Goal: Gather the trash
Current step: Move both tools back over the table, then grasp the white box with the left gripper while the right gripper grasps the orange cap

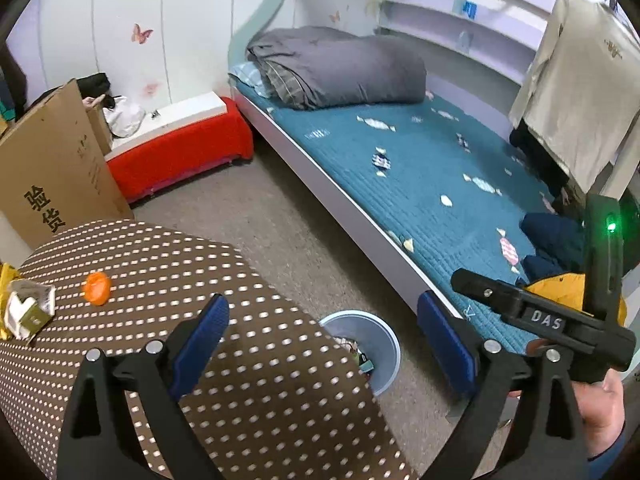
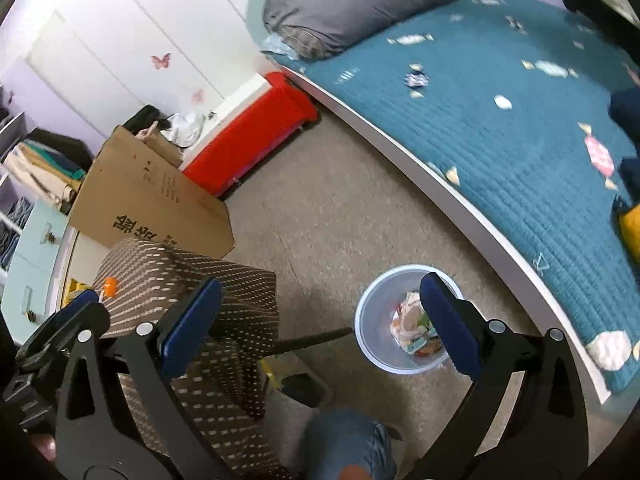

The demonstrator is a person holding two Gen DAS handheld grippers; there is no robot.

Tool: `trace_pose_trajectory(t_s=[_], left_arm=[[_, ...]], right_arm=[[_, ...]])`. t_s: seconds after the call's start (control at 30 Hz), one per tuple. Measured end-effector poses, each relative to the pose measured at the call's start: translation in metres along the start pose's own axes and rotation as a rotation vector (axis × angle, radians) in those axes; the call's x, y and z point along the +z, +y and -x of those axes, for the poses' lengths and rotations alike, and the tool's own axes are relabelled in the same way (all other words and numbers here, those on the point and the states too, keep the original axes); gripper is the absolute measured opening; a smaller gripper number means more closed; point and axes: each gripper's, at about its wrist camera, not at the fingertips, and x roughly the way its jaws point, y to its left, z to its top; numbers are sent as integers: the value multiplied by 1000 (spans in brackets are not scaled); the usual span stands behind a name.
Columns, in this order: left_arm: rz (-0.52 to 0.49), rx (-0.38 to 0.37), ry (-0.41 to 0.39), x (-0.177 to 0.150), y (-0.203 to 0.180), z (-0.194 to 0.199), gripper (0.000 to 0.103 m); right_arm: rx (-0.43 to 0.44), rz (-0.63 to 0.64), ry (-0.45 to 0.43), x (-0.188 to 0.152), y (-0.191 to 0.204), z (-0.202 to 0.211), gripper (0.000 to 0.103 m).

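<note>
hovering with both grippers spread empty above bin; crumpled carton looks light, crushable, pinch its edge

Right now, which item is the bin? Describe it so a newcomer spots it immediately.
Start at the bed with the teal quilt, then drop to the carpet beside its white edge. The bin stands there, between the bed and the polka-dot table. It is the only round, pale blue open container, with crumpled wrappers inside.
</note>
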Motion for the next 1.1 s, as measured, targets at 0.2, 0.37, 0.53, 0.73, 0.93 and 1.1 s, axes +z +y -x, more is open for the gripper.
trace_pose_trajectory(t_s=[0.2, 0.37, 0.53, 0.73, 0.93, 1.1], left_arm=[[43, -1, -52, -5, 25, 28, 93], [76, 18, -90, -16, 51, 48, 94], [109, 46, -122, -26, 80, 63, 94], [178, 88, -156, -44, 122, 80, 94], [259, 145, -170, -64, 172, 90, 94], [322, 190, -164, -77, 217, 89, 93]], right_arm=[[20, 67, -40, 2, 35, 22, 97], [33, 126, -61, 1, 66, 34, 97], [53, 188, -68, -1, 99, 38, 97], [77, 262, -48, -9, 140, 27, 97], [94, 332, 2, -22, 184, -2, 97], [104, 389, 51, -36, 217, -32, 97]])
